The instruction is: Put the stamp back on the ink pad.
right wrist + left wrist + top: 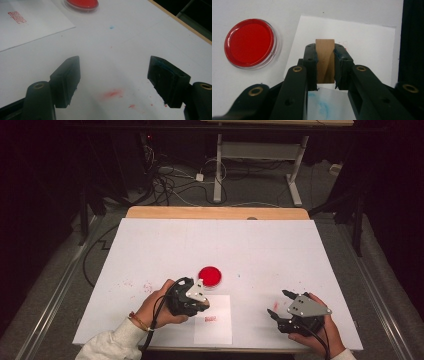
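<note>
A wooden stamp block (325, 60) is clamped upright between the jaws of my left gripper (325, 50), over a small sheet of white paper (367, 42). On that paper (220, 327) sits a red stamp mark (210, 319), also visible in the right gripper view as the red stamp mark (17, 17). My left gripper (197, 302) hovers just left of the mark. A round red ink pad (210, 276) in a clear dish lies just beyond it, the same ink pad (250, 43) at upper left in the left gripper view. My right gripper (279, 305) rests open at the near right, nothing between its fingers (66, 80).
The white table cover (280, 250) carries red ink smears (112, 93) near the right gripper and faint red specks (145, 287) at the left. A wooden table edge (215, 212) runs along the far side. Cables and a desk frame (260, 160) lie on the floor beyond.
</note>
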Motion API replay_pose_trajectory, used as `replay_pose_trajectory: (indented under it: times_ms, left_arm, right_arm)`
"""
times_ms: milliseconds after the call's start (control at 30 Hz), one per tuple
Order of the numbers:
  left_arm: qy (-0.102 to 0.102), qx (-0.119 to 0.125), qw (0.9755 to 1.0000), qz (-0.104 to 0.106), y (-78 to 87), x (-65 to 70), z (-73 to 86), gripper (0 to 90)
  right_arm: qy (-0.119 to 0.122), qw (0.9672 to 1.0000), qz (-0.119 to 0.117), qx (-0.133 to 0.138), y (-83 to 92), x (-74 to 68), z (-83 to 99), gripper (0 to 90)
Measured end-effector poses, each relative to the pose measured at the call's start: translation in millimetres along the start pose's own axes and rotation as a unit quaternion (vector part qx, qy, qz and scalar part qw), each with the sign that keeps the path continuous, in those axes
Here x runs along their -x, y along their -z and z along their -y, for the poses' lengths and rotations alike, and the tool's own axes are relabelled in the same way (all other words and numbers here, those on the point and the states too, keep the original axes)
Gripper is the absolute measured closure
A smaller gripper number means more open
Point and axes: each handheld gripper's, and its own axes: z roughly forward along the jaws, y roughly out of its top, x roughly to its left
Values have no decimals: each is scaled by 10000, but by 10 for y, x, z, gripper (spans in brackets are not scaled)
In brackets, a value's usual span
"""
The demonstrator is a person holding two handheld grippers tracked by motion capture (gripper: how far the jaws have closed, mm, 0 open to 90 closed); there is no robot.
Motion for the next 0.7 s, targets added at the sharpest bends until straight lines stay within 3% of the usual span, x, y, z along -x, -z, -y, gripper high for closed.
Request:
replay_pose_trajectory:
  times_ms: [467,700]
  left_arm:
    - [214,229,9991,-268,180,-153,43,735]
    - [343,185,9987,-342,195,-347,2,735]
  right_arm:
    - [-24,10000,-37,-6,-10,12,31,268]
    - [-78,10000,-46,-39,-14,6,48,269]
